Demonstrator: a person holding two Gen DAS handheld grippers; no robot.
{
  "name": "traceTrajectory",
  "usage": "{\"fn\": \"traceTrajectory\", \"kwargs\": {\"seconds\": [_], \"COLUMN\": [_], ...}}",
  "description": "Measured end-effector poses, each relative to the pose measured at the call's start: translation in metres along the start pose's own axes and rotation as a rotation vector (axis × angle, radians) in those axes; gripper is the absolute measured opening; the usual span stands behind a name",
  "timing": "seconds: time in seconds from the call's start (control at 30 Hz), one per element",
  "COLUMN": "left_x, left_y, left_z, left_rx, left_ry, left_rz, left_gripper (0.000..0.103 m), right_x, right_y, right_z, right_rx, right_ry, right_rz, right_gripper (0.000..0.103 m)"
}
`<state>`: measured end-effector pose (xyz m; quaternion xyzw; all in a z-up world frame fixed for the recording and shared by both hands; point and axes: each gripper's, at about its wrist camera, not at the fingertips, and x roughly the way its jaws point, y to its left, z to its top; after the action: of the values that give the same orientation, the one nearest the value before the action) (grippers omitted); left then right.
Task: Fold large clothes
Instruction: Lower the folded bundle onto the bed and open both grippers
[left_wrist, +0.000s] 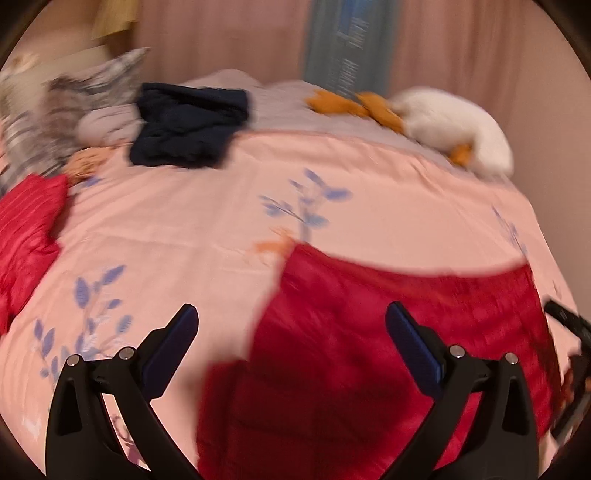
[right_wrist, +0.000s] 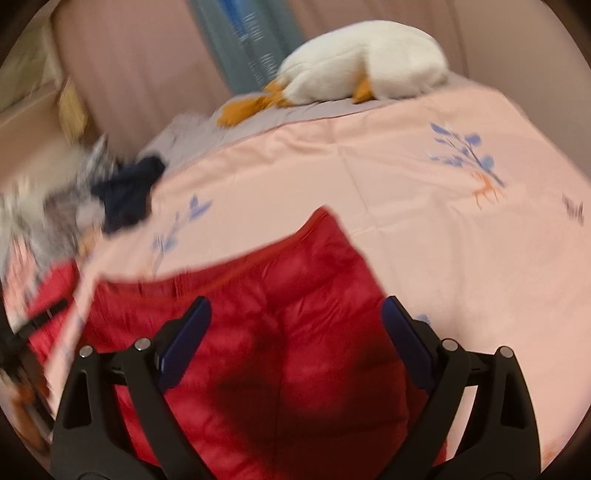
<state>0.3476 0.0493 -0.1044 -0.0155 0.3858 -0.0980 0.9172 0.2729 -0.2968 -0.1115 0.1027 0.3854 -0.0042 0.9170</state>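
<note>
A red quilted puffer jacket (left_wrist: 399, 332) lies spread on the pink floral bedspread (left_wrist: 192, 229), near the front edge. My left gripper (left_wrist: 291, 314) hovers open over the jacket's left edge, nothing between its fingers. In the right wrist view the same red jacket (right_wrist: 288, 317) fills the lower middle, and my right gripper (right_wrist: 295, 308) stands open above it. The right gripper's black body (left_wrist: 569, 347) shows at the right edge of the left wrist view. Both views are motion-blurred.
A second red garment (left_wrist: 26, 236) lies at the left. A folded dark navy garment (left_wrist: 188, 125) sits at the back left, by grey striped pillows (left_wrist: 74, 99). A white plush duck (left_wrist: 454, 122) with orange feet lies at the back right. Pink curtains hang behind.
</note>
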Motion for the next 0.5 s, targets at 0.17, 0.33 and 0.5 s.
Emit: {"fn": "traceTrajectory", "kwargs": {"seconds": [0.17, 0.33, 0.5], "left_x": [0.03, 0.048, 0.041], "left_y": [-0.019, -0.019, -0.023], "left_z": [-0.021, -0.033, -0.033], "left_rx": [0.057, 0.064, 0.063], "left_ry": [0.102, 0.145, 0.135], "left_rz": [-0.016, -0.028, -0.001], "left_gripper": [0.102, 0.102, 0.102], "right_x": [0.03, 0.048, 0.036], "right_y": [0.015, 0.008, 0.01], "right_z": [-0.015, -0.026, -0.025], "right_rx": [-0.068, -0.04, -0.019], "right_ry": [0.103, 0.151, 0.124], "right_rz": [-0.028, -0.02, -0.021], "right_gripper": [0.095, 0.095, 0.095]}}
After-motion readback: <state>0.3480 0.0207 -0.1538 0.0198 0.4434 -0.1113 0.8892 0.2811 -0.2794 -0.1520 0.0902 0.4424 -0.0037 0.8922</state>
